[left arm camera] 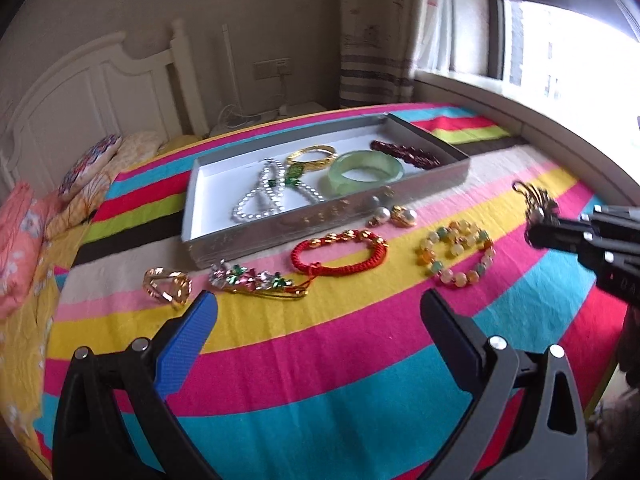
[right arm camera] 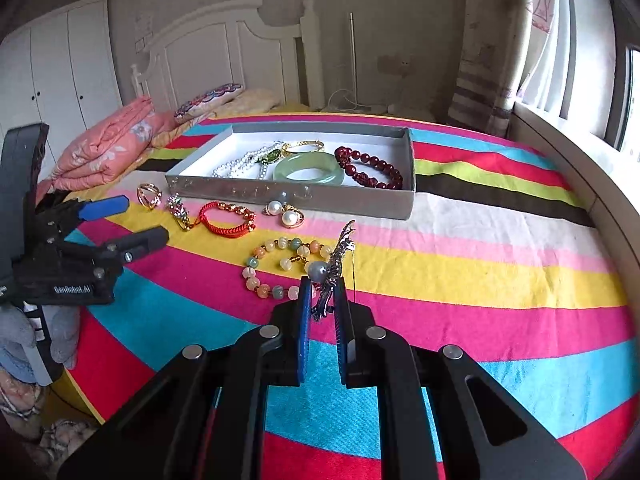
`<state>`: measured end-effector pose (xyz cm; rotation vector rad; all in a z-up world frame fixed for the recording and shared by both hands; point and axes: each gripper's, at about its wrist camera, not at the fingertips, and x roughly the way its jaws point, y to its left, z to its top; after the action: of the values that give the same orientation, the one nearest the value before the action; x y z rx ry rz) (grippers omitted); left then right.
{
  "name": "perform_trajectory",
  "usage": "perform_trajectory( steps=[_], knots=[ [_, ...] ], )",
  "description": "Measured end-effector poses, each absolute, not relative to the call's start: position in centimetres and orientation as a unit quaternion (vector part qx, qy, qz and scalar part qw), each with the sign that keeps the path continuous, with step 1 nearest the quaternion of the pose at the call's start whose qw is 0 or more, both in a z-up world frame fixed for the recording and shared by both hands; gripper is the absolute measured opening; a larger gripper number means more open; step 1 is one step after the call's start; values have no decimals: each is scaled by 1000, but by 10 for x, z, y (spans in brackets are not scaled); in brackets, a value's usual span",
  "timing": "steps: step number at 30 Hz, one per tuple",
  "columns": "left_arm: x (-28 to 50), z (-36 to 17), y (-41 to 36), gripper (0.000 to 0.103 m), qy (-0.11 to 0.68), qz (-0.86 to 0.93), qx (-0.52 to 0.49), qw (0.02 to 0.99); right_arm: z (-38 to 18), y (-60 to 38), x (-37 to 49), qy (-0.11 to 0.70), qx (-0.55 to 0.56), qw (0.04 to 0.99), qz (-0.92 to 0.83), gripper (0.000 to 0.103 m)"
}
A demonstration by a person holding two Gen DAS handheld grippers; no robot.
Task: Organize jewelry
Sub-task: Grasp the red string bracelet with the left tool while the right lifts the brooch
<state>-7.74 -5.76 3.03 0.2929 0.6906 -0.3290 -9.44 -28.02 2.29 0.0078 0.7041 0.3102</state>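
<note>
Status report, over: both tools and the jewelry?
Right tool shut on dark brooch, lifted. Left tool open, empty. Grey tray ahead; beaded bracelet lies between.

- Dark metal brooch [right arm camera: 332, 276] with grey pearl: clamped upright between the right gripper's [right arm camera: 322, 296] fingers.
- Grey tray [right arm camera: 296, 196]: ahead of those fingers, holding pearl necklace [right arm camera: 240, 164], gold bangle [right arm camera: 303, 147], jade bangle [right arm camera: 308, 168], dark red bead bracelet [right arm camera: 370, 166].
- Pastel bead bracelet [right arm camera: 280, 266]: on the bedspread just beyond and left of the fingertips.
- Red cord bracelet [right arm camera: 228, 216], pearl earrings [right arm camera: 284, 212], flower brooch [right arm camera: 178, 208], gold ring [right arm camera: 148, 194]: farther left, before the tray.
</note>
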Motion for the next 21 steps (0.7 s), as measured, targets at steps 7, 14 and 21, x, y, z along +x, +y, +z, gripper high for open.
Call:
perform_trajectory(
  steps=[7, 14, 21],
  knots=[
    [-55, 21, -89, 50, 364, -223, 242, 872, 21, -290, -93, 342, 44, 922, 179, 11],
    [-29, 18, -90, 37, 387, -273, 244, 846, 20, -292, -94, 340, 56, 920, 185, 11],
    [-22, 10, -88, 23, 395, -277, 236, 843, 20, -293, -95, 338, 56, 920, 191, 11]
  ],
)
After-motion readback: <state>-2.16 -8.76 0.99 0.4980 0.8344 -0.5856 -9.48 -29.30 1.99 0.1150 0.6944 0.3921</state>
